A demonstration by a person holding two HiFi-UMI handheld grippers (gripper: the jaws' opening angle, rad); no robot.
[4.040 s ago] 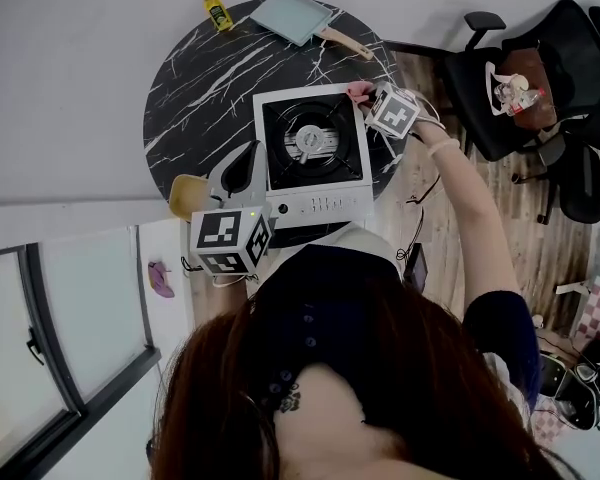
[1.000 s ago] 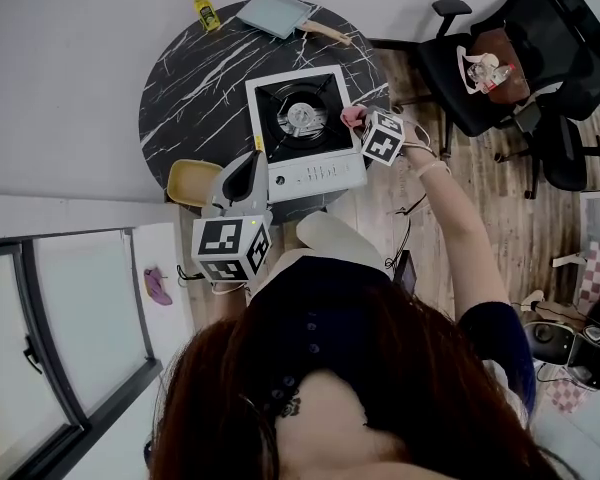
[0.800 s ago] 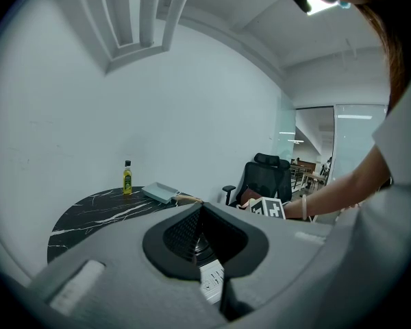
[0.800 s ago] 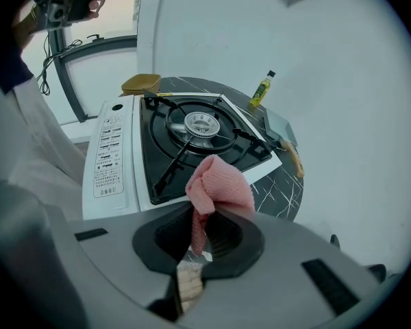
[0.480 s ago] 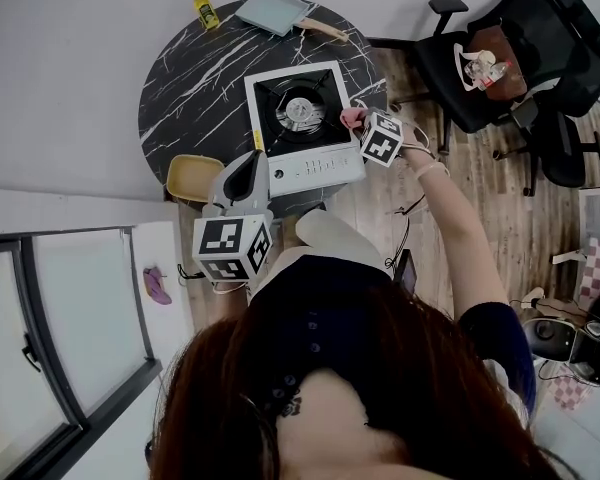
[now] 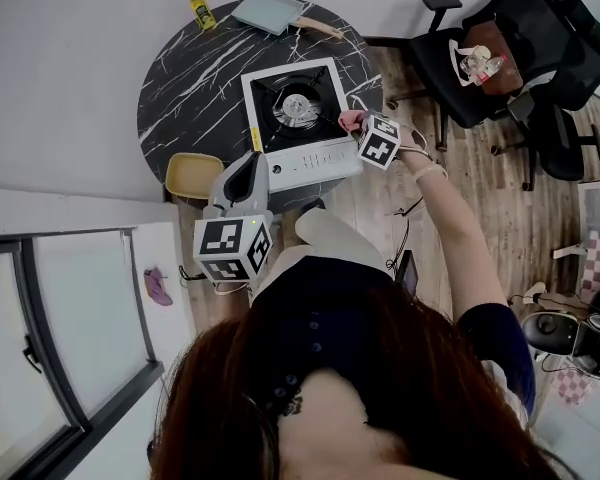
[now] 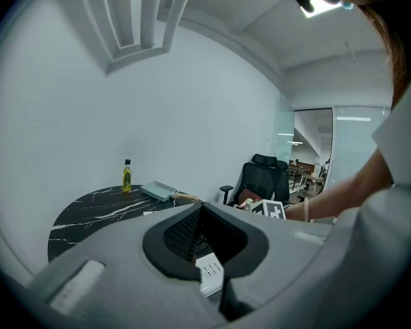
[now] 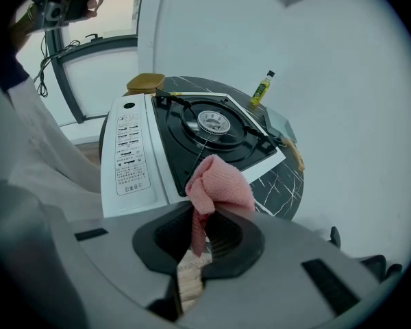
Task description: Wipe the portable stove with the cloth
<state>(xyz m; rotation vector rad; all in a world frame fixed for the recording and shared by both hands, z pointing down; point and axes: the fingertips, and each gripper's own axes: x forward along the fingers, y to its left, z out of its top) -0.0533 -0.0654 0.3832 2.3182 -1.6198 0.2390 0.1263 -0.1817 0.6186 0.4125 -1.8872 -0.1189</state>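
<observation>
While the print on the stove's (image 8: 133,157) white panel is too small to read, the right hand-held gripper (image 8: 204,219) is clamped on the pink cloth (image 8: 220,186) at the stove's right edge. The left hand-held gripper (image 7: 204,237) is closed and empty. A yellow bottle (image 6: 196,6) stands at the far edge of the table (image 6: 180,83).

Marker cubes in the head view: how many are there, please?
2. One cube is on the left gripper, by the table's near edge. The other cube is on the right gripper, which holds the cloth at the stove's right side. None seems hidden.
</observation>
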